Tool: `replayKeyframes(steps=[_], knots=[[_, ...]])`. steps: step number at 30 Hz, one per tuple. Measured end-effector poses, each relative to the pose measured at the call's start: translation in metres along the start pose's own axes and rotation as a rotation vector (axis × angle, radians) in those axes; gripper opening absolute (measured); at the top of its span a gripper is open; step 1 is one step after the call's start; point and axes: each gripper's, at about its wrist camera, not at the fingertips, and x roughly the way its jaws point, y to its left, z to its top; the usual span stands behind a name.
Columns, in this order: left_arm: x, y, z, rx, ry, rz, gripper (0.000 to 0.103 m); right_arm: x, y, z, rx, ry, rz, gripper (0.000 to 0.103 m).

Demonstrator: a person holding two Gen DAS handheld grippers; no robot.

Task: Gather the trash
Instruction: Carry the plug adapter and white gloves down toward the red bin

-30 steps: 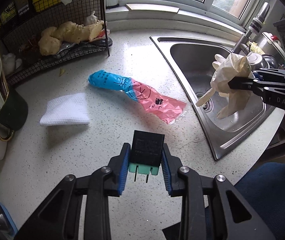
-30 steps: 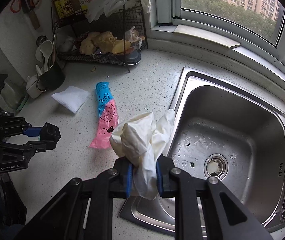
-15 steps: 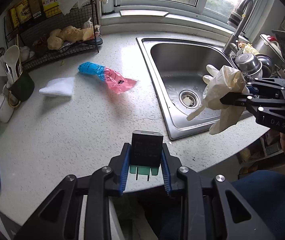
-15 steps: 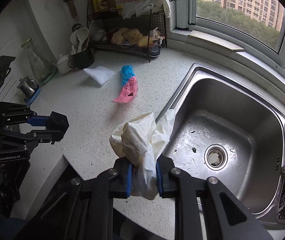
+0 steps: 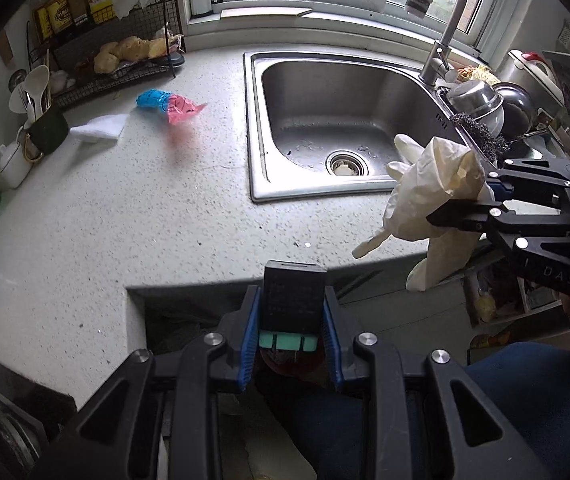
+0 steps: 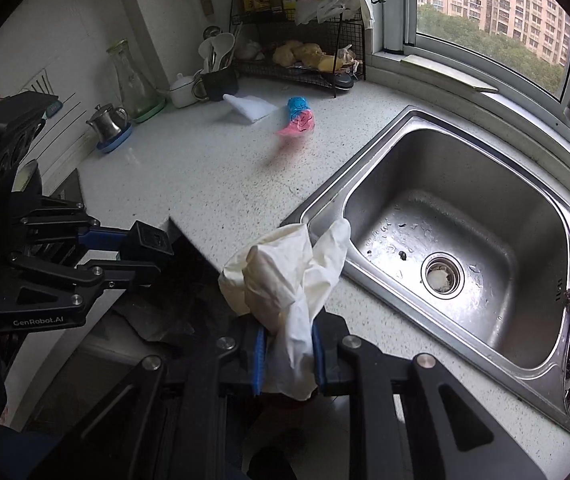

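My left gripper [image 5: 291, 334] is shut on a small black block with a green base [image 5: 292, 303], held just off the counter's front edge; it also shows in the right wrist view [image 6: 147, 240]. My right gripper [image 6: 287, 354] is shut on a crumpled cream rubber glove [image 6: 285, 276], held at the counter's front edge beside the sink; the glove also shows in the left wrist view [image 5: 431, 196]. A blue and pink plastic wrapper [image 5: 167, 101] lies far back on the counter, seen too in the right wrist view [image 6: 299, 120].
A steel sink [image 5: 325, 120] with a tap [image 5: 443, 20] is set in the speckled counter [image 5: 125, 220]. A white cloth [image 5: 99, 128], a dark cup of utensils [image 5: 47, 128] and a wire rack [image 5: 125, 60] stand at the back left. Dishes [image 5: 485, 104] sit right of the sink.
Both grippers have pulled back from the counter toward its front edge, each still holding its item. The wrapper and the sink now look farther away.
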Motion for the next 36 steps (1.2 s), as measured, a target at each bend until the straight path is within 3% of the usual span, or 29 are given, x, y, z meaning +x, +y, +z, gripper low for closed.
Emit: replayKeyframes(steps=[9,16,19,31,36], knots=[[0.002,-0.027,-0.048,-0.061,0.036,0.034,0.026,-0.006,0.014,-0.049,-0.023,0.05,0.069,0.017],[0.023,-0.027,-0.081,-0.072,0.103,0.023,0.025,0.02,0.03,-0.071,-0.016,0.136,0.087,0.017],[0.037,-0.023,-0.091,-0.072,0.116,0.02,0.025,0.031,0.036,-0.081,-0.02,0.124,0.067,0.017],[0.15,-0.003,-0.134,-0.069,0.23,-0.009,0.025,0.12,0.034,-0.127,0.075,0.225,0.055,0.016],[0.212,0.014,-0.158,-0.138,0.23,-0.002,0.025,0.182,0.033,-0.151,0.09,0.247,0.073,0.015]])
